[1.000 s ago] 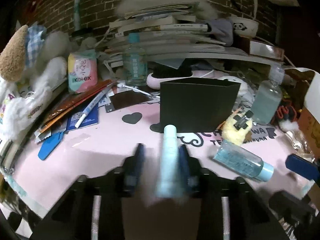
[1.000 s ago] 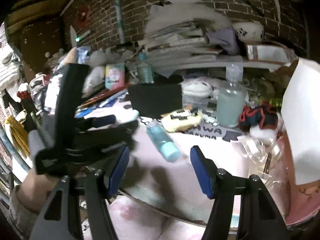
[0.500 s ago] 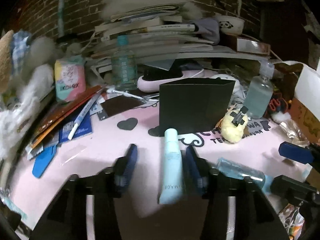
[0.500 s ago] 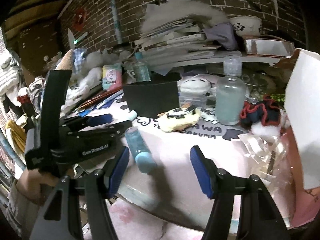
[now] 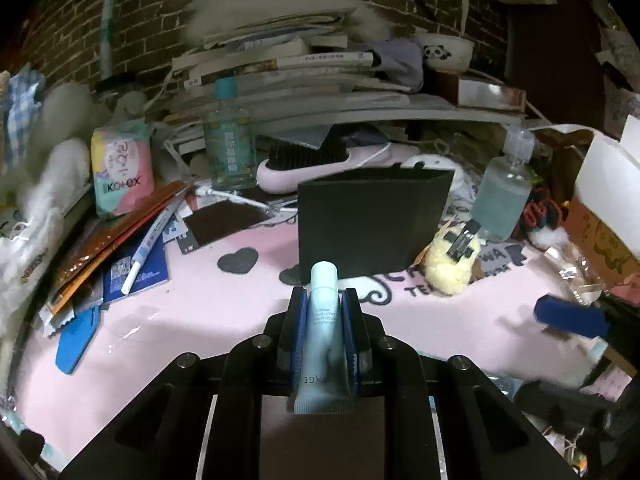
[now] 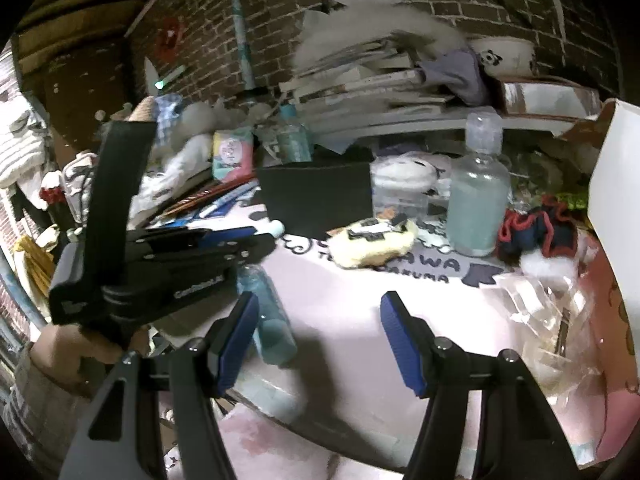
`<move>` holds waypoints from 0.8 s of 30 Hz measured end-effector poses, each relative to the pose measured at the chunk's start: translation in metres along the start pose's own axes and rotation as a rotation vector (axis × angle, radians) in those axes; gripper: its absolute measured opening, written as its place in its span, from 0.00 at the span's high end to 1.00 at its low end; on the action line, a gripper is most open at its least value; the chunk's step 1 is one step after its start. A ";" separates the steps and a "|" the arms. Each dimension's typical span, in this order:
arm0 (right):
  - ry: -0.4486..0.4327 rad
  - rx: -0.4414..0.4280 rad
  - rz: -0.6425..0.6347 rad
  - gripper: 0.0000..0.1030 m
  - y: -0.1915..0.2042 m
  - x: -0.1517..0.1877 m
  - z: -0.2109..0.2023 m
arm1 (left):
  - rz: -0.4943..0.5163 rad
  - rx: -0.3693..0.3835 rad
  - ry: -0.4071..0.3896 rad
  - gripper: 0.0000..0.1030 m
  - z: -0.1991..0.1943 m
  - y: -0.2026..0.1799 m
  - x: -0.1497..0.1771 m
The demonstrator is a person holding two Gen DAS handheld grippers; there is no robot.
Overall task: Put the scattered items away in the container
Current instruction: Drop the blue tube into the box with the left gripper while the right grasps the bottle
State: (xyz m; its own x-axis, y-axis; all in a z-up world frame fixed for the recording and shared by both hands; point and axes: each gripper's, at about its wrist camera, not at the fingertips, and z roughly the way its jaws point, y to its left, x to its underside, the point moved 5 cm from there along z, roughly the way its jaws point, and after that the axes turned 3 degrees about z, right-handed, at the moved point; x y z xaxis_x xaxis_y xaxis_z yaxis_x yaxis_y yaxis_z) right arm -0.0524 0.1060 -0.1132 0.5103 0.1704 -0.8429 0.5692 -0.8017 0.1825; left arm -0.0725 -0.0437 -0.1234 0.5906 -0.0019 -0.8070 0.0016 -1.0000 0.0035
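A light blue tube [image 5: 324, 320] lies lengthwise between the blue pads [image 5: 298, 320] of my left gripper [image 5: 324, 296], cap pointing forward. The jaws are closing and both pads press on its sides. Just beyond the cap stands the black open-top container [image 5: 368, 220] on the pink mat [image 5: 200, 312]. From the right wrist, the left gripper [image 6: 256, 236] hovers left of the container [image 6: 316, 200], a hand [image 6: 72, 344] holding it. My right gripper [image 6: 320, 312] is open with nothing between its fingers, near the table's front edge. A blue bottle [image 6: 268, 312] lies beside its left finger.
A yellow plush with black clips [image 5: 450, 264] and a clear bottle [image 5: 502, 196] sit right of the container. Pens, packets and a blue card [image 5: 132, 248] crowd the left. A hairbrush [image 5: 320, 160], a bottle [image 5: 230, 148] and stacked books [image 5: 300, 72] stand behind. Crinkled plastic [image 6: 552, 320] lies at the right.
The left jaws widened briefly, then closed on the tube, which now sits straight and gripped between the pads. The right gripper has stayed where it was.
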 end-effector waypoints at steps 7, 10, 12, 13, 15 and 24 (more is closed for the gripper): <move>-0.007 -0.027 -0.100 0.41 0.021 0.005 0.003 | 0.015 0.020 -0.024 0.88 -0.010 -0.002 -0.007; 0.015 -0.021 -0.140 0.51 0.028 0.011 0.014 | 0.022 0.027 -0.047 0.88 -0.025 -0.001 -0.014; 0.039 -0.033 -0.159 0.64 0.031 0.015 0.022 | 0.026 0.035 -0.057 0.88 -0.033 -0.002 -0.019; 0.036 -0.030 -0.167 0.68 0.032 0.016 0.023 | 0.026 0.039 -0.064 0.88 -0.037 -0.002 -0.023; 0.025 -0.029 -0.183 0.77 0.033 0.016 0.024 | 0.030 0.061 -0.080 0.88 -0.046 -0.005 -0.032; -0.005 0.043 -0.174 0.79 0.023 0.015 0.020 | 0.068 0.241 -0.140 0.88 -0.065 -0.046 -0.081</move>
State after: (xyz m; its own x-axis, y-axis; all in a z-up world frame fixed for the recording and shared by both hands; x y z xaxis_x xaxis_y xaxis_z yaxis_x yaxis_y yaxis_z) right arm -0.0446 0.0790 -0.1314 0.4031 0.3064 -0.8623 0.6206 -0.7840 0.0116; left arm -0.0678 0.0030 -0.0201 0.4652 -0.0528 -0.8836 -0.2357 -0.9696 -0.0662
